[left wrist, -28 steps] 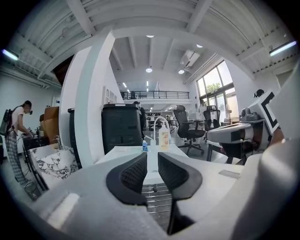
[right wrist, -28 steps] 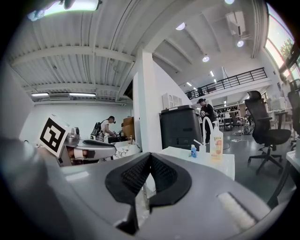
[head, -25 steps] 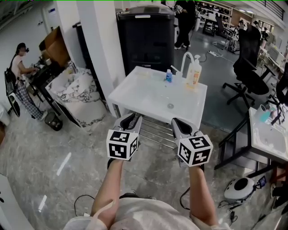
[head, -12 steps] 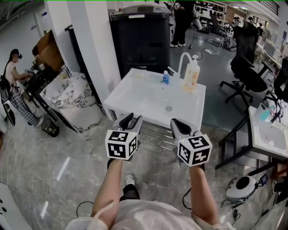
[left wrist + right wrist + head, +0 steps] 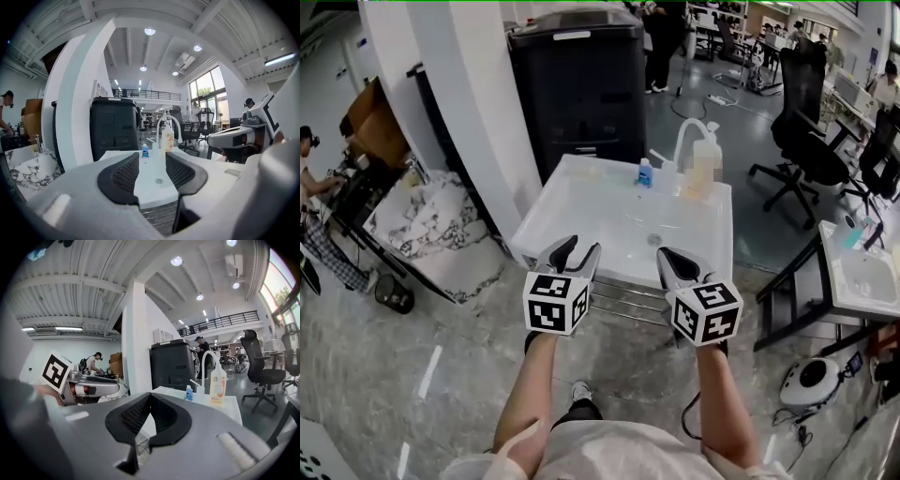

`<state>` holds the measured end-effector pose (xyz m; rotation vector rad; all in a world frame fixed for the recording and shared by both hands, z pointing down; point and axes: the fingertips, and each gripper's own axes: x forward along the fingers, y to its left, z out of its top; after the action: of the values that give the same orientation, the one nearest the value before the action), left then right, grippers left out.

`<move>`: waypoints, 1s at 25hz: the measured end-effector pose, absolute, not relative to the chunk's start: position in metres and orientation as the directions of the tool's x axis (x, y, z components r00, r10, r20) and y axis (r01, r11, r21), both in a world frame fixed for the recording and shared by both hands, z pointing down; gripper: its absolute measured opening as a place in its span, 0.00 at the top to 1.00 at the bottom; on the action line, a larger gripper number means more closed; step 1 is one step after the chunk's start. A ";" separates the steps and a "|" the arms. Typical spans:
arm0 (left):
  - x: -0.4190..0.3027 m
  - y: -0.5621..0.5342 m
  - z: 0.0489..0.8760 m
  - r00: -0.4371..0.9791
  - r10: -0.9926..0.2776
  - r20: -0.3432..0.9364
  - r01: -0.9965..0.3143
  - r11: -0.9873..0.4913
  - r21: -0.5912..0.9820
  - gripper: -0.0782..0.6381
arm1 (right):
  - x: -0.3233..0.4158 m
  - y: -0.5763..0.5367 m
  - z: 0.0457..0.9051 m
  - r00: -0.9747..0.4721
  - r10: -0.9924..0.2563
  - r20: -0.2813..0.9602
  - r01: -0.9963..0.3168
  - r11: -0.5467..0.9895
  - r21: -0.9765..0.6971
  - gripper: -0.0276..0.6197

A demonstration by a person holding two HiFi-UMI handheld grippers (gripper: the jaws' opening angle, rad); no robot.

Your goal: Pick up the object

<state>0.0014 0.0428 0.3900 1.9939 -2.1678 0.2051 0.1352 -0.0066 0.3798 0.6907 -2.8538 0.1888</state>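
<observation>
A white sink basin (image 5: pixel 581 202) stands in front of me with a drain (image 5: pixel 653 240) near its front. At its back edge are a small blue bottle (image 5: pixel 645 172), a white curved faucet (image 5: pixel 684 141) and an orange soap bottle (image 5: pixel 705 161). My left gripper (image 5: pixel 572 253) hovers at the sink's near edge; its jaws are opening and nothing is between them. In the left gripper view, the left gripper (image 5: pixel 152 161) frames the blue bottle (image 5: pixel 145 150). My right gripper (image 5: pixel 675 265) hangs beside it, shut and empty. The right gripper (image 5: pixel 150 397) shows its tips touching.
A black cabinet (image 5: pixel 579 84) and a white pillar (image 5: pixel 478 112) stand behind the sink. A marble-patterned heap (image 5: pixel 431 225) lies to the left and an office chair (image 5: pixel 802 131) to the right. A second white basin (image 5: pixel 862 277) is at the far right, with a round white device (image 5: pixel 811 382) on the floor.
The left gripper's jaws have spread apart. The sink has come closer, its near edge now level with both grippers' tips. The right gripper stays shut.
</observation>
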 end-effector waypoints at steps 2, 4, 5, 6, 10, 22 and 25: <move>-0.016 0.034 0.390 -0.059 -0.972 0.227 -0.997 0.068 0.033 0.61 | 0.120 -0.013 0.378 -0.862 -0.456 0.222 -0.482 0.873 -0.073 0.95; -0.034 0.026 0.391 -0.040 -0.973 0.227 -0.998 0.050 0.036 0.60 | 0.105 -0.020 0.377 -0.852 -0.476 0.219 -0.501 0.863 -0.072 0.95; -0.042 0.022 0.391 -0.032 -0.973 0.227 -0.999 0.041 0.035 0.60 | 0.098 -0.024 0.376 -0.847 -0.486 0.217 -0.510 0.857 -0.072 0.95; -0.050 0.019 0.391 -0.023 -0.974 0.226 -0.999 0.032 0.034 0.60 | 0.091 -0.027 0.376 -0.842 -0.495 0.215 -0.519 0.852 -0.074 0.95; -0.078 0.006 0.392 0.010 -0.975 0.220 -0.999 -0.003 0.035 0.58 | 0.065 -0.035 0.374 -0.828 -0.521 0.208 -0.545 0.835 -0.077 0.95; -0.127 -0.019 0.400 0.078 -0.975 0.206 -0.996 -0.068 0.057 0.57 | 0.023 -0.052 0.375 -0.784 -0.584 0.210 -0.606 0.793 -0.059 0.95; -0.131 -0.025 0.401 0.094 -0.975 0.202 -0.995 -0.085 0.051 0.57 | 0.019 -0.058 0.375 -0.777 -0.595 0.204 -0.617 0.785 -0.061 0.95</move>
<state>-0.1306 -0.0253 0.4006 2.1869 -1.9970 0.1721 0.0186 -0.0580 0.3747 0.9593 -2.8014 0.1854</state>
